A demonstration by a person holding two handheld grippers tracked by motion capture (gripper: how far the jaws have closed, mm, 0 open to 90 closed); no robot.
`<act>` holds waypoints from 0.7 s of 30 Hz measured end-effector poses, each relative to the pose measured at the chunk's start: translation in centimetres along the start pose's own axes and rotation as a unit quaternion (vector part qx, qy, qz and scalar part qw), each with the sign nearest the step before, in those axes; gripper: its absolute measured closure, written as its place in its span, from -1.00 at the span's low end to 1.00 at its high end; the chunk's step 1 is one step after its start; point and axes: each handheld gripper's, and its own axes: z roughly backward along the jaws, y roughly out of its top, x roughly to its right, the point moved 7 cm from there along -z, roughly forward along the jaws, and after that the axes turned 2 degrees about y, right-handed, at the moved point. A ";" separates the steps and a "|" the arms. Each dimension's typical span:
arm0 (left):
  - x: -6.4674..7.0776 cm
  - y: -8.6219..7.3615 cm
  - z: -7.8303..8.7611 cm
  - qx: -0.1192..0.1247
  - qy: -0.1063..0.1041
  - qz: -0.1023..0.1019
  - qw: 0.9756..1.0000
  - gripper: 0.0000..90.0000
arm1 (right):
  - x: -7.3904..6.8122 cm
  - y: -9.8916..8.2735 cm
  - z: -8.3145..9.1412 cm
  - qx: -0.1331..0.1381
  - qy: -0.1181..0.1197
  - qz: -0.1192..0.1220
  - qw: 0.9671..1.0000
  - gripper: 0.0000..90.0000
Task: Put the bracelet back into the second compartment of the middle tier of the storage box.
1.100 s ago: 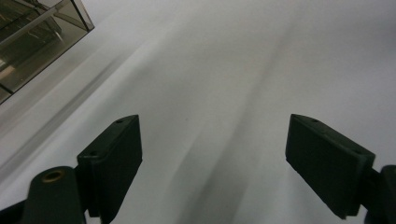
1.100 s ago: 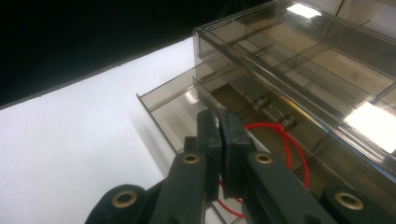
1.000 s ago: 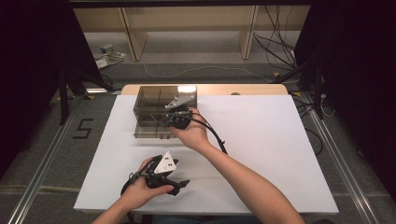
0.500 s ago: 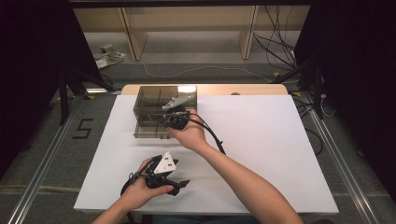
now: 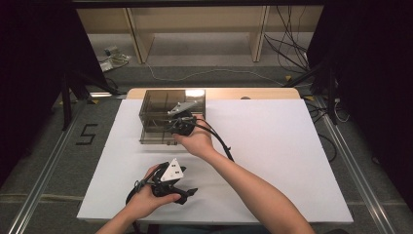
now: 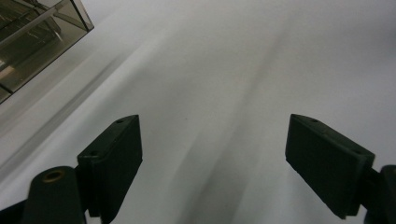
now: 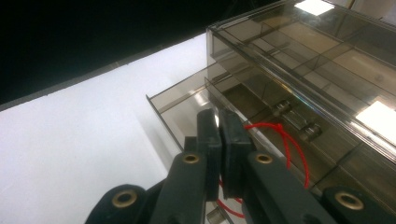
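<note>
Right gripper (image 7: 218, 140): pinching a red string (image 7: 285, 140) at the smoky drawer box (image 5: 160, 109), far-left on the bench (image 5: 292, 146).
Left gripper (image 6: 212, 158): gaping wide, holding nothing, near edge.

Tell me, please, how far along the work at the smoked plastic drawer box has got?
Done: one drawer of the box is partly out. In hand: the right gripper is shut at the box's front, beside a red string loop; what its jaws pinch cannot be told. Left: probably pulling the drawer further; the left gripper waits open over the white table.
</note>
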 end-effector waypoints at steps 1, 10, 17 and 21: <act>0.0 0.0 0.0 0.000 0.000 0.000 1.000 -0.58 | 0.0 0.0 -0.1 0.001 0.000 0.000 1.000 0.97; 0.0 0.0 0.0 0.000 0.000 0.001 1.000 -0.58 | 0.0 0.0 -0.3 -0.001 0.001 -0.001 1.000 0.97; 0.0 0.0 0.0 0.000 0.000 0.001 1.000 -0.58 | -0.1 0.0 -0.5 -0.003 0.004 -0.001 1.000 0.97; 0.0 0.0 0.0 0.000 -0.001 0.000 1.000 -0.58 | -0.1 -0.1 -0.6 -0.005 0.005 -0.001 1.000 0.97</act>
